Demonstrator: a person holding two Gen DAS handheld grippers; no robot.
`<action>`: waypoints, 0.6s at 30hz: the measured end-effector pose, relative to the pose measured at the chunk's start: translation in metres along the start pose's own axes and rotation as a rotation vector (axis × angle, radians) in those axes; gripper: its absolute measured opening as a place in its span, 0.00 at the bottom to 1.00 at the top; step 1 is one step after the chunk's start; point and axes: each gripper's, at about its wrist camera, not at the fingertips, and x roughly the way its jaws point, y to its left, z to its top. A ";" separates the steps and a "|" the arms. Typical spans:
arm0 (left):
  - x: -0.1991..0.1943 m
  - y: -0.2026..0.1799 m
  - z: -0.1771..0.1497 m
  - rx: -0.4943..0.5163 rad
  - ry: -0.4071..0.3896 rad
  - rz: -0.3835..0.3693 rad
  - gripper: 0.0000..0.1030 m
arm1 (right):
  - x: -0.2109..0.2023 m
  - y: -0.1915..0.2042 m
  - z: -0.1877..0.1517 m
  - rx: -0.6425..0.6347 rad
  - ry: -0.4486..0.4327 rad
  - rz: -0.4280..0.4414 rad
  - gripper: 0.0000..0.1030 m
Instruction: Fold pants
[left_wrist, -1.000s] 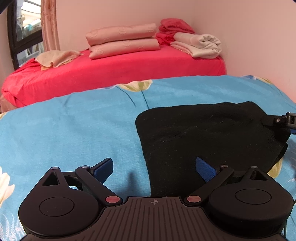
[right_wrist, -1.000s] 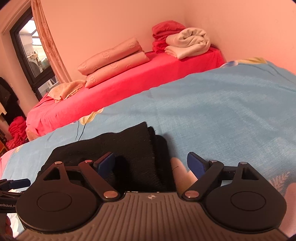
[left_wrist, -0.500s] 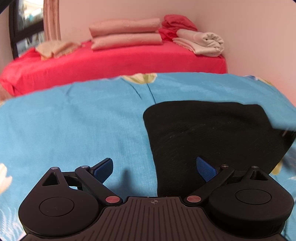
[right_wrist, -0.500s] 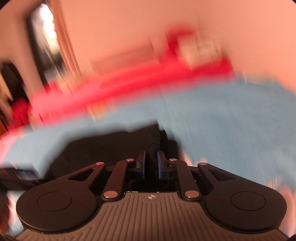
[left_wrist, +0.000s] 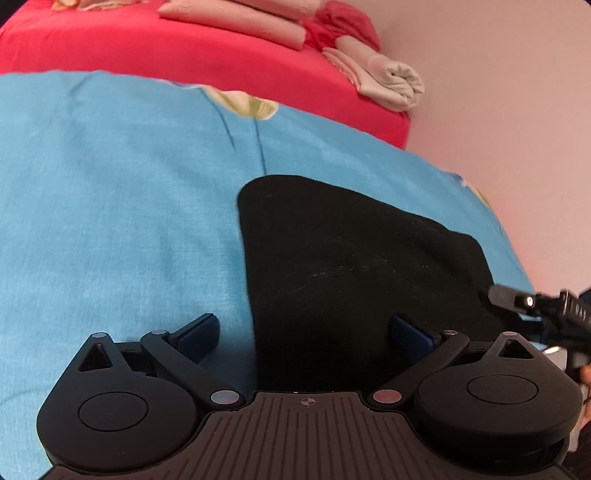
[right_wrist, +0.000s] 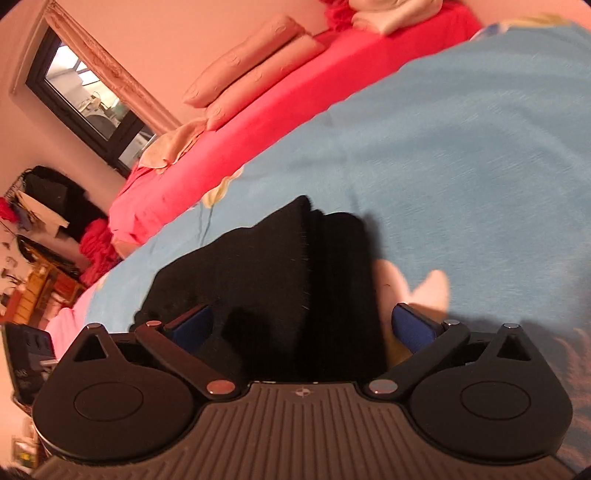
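Observation:
Folded black pants (left_wrist: 351, 266) lie flat on the blue flowered bedsheet (left_wrist: 110, 184). My left gripper (left_wrist: 303, 325) is open and low over the near left edge of the pants, one finger above the sheet and the other above the cloth. In the right wrist view the pants (right_wrist: 277, 266) show stacked layers at their right edge. My right gripper (right_wrist: 303, 317) hovers over that edge with its jaws opening wide; the cloth lies beneath them and the pads do not press it. One of its fingers (left_wrist: 517, 299) shows at the right in the left wrist view.
A red bed (left_wrist: 184, 48) behind carries pink pillows (left_wrist: 229, 14) and a rolled pale towel (left_wrist: 388, 74). A pink wall (left_wrist: 517, 110) runs along the right. A dark window (right_wrist: 92, 96) and hanging clothes (right_wrist: 55, 206) are at the left.
The right gripper snapped shut over the pants' edge half a second ago and now stands wide open. Both views have tilted, and the left gripper has dipped closer to the pants.

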 end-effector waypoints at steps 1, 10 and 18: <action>0.002 -0.003 0.000 0.011 0.003 -0.015 1.00 | 0.005 0.001 0.001 -0.002 0.013 0.006 1.00; -0.002 -0.036 -0.003 0.111 -0.023 0.007 1.00 | -0.002 0.038 -0.018 -0.117 -0.073 -0.082 0.51; -0.078 -0.070 -0.010 0.187 -0.106 0.005 1.00 | -0.068 0.094 -0.034 -0.147 -0.147 -0.027 0.50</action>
